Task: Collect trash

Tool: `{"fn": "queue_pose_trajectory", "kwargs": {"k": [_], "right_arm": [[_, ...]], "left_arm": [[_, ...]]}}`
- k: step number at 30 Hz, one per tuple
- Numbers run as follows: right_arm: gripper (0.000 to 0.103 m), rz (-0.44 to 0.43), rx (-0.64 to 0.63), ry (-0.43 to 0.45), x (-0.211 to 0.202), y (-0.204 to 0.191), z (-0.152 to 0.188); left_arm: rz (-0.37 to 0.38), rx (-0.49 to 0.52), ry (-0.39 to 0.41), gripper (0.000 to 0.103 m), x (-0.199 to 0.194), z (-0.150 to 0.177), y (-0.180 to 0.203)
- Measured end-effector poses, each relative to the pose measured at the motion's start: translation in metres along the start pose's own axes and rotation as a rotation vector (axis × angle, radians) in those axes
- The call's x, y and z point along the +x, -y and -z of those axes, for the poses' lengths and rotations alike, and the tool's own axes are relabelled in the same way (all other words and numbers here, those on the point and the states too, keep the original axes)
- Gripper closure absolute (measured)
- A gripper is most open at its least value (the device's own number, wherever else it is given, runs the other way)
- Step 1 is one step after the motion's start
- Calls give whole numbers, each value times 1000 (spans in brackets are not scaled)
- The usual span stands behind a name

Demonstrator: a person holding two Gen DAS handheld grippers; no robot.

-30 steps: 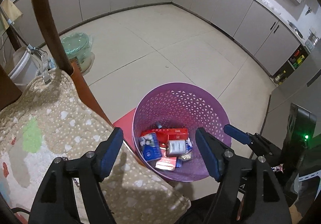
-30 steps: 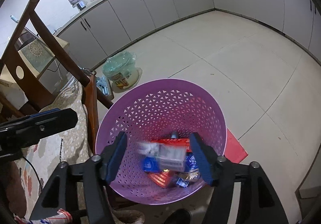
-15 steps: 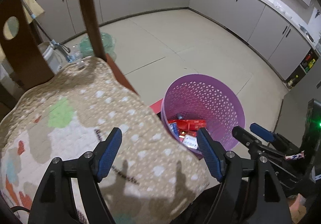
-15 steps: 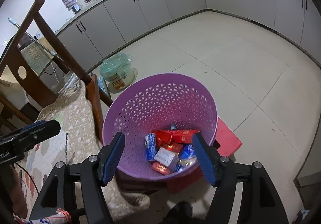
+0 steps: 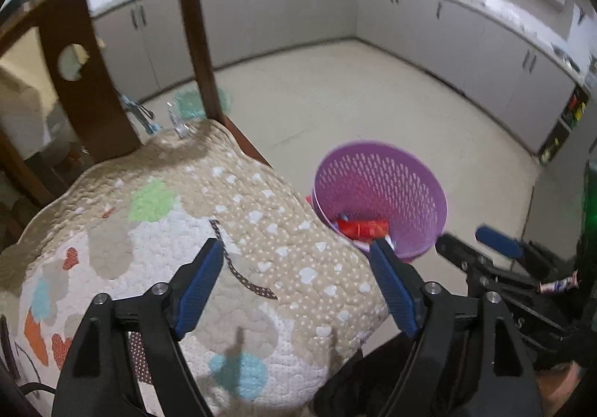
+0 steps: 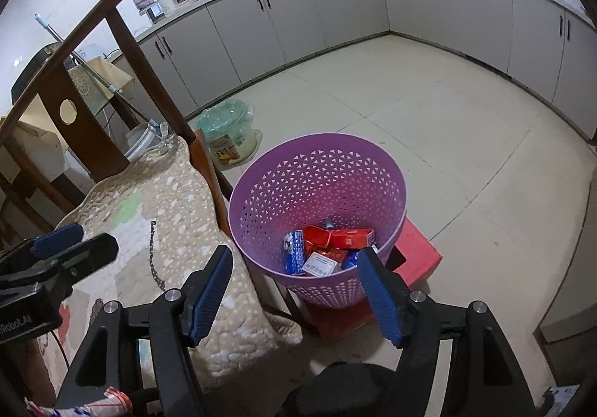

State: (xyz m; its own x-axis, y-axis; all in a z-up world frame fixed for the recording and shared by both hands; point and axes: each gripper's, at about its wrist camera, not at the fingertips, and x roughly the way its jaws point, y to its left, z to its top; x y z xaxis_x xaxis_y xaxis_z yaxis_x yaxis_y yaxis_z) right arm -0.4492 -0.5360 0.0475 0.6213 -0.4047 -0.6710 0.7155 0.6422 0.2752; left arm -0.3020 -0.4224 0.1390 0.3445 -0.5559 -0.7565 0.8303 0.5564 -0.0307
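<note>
Plainly, the purple basket (image 6: 317, 208) is the landmark: it stands on the floor, tipped slightly on a red stool (image 6: 414, 252) just beneath it, so that its open mouth faces the person and takes drops from above. Inside it, at the bottom, lies the collected trash (image 6: 328, 249): red cartons, a blue-and-white pack and a small white box, piled against the near wall.

Left of the basket, touching or nearly touching its rim, is a wooden chair (image 6: 86, 125) draped with a quilted cushion (image 5: 209, 230). The left gripper (image 5: 298, 286) hangs over that cushion, its jaws opening with nothing between them. The right gripper (image 6: 294, 290) hovers above the basket's near rim, jaws apart and empty as well (the cartons seen between its fingers lie far below, not in its grasp).

Both grippers being empty, I judge a drop finished and the next piece of trash yet to be found; none shows on the cushion or the floor.

As for room: right of and beyond the basket the tiled floor (image 6: 429, 111) lies bare up to the grey cabinets (image 6: 298, 13). Left of it the chair back and a mop handle (image 6: 82, 58) crowd the way, and the chair's seat edge sits close against the basket.
</note>
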Motion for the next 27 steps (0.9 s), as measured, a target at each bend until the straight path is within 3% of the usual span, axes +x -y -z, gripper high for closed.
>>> {"fn": "queue_pose_trajectory", "kwargs": {"k": [4, 8, 13, 16, 20, 27], "right_arm": [[28, 17, 2, 11, -13, 0, 4], [27, 45, 2, 22, -27, 4, 11], [27, 65, -4, 39, -46, 10, 17], [25, 82, -15, 48, -57, 11, 22], [25, 106, -35, 53, -66, 10, 26], [22, 126, -62, 84, -82, 4, 26]], "left_arm": [[-24, -42, 87, 13, -23, 1, -2], [-50, -45, 169, 10, -47, 2, 0], [-122, -23, 326, 2, -88, 7, 7], [-148, -19, 373, 0, -107, 11, 11], [-116, 6, 366, 0, -116, 15, 15], [-119, 24, 209, 0, -95, 26, 19]]}}
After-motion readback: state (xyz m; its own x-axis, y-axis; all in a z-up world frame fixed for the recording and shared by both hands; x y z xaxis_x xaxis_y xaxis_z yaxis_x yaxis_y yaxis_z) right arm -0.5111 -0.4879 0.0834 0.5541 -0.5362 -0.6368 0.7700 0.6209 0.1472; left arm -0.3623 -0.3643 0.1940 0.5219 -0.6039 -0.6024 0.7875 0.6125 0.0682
